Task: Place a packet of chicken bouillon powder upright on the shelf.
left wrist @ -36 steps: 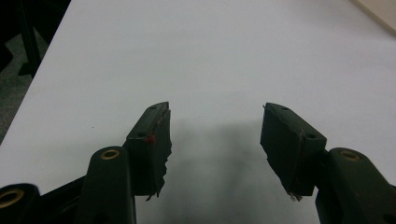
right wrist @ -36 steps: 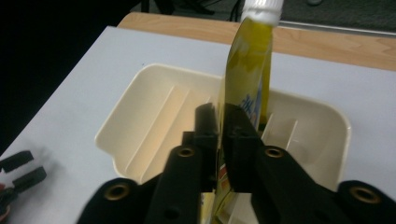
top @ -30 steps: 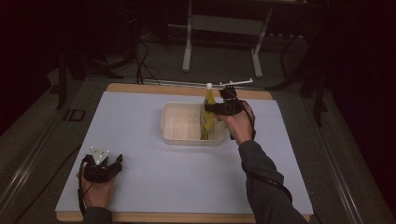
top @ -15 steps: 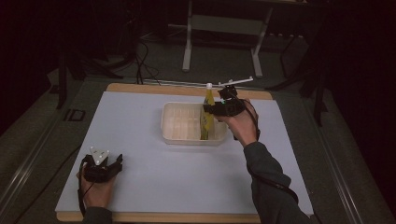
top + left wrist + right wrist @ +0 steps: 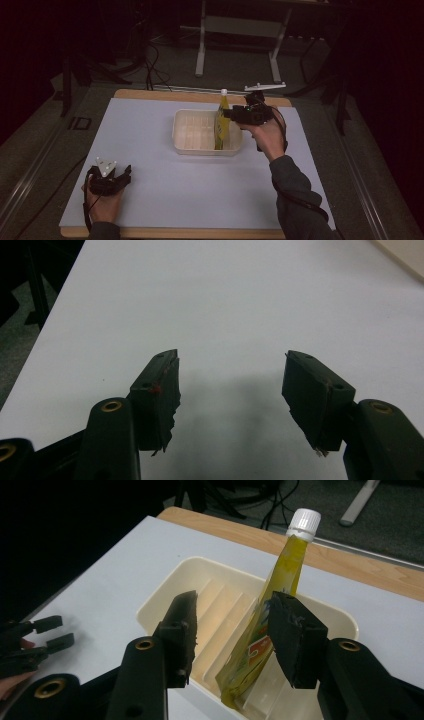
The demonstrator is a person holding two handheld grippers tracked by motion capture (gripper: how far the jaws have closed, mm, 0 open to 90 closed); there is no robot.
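Pouch [image 5: 221, 125]: yellow, white screw cap at its top, red label patch low on its face in the right gripper view [image 5: 260, 645]. Stands upright and leaning in the tray, at the tray's 3 o'clock end, base down in a slot between the ribs.

Tray [image 5: 186, 145]: cream plastic, rectangular, ribbed floor [image 5: 165, 592]. Sits on the mat a little toward 12 o'clock from the mat's centre.

Right gripper [image 5: 231, 113]: held level at the tray's 3 o'clock side, pointing toward 9 o'clock at the pouch's upper half. Its jaws have just been opening and stand fairly wide. In the right gripper view [image 5: 232, 630] the pouch shows between them, close against the right-hand jaw and clear of the left-hand one; the pads do not press it. The grey plate rides above the gripper body.

Left gripper [image 5: 125, 175]: rests at 7 o'clock on the mat, in the person's left hand, well apart from the tray. Its own view [image 5: 230, 385] shows the jaws wide apart with bare mat between them.

Mat [image 5: 150, 130]: pale blue-white sheet covering most of the table.

Table [image 5: 165, 95]: wooden edge visible along 12 o'clock and 6 o'clock.

Floor beyond 12 o'clock: dark, with cables and a white stand [image 5: 202, 55].
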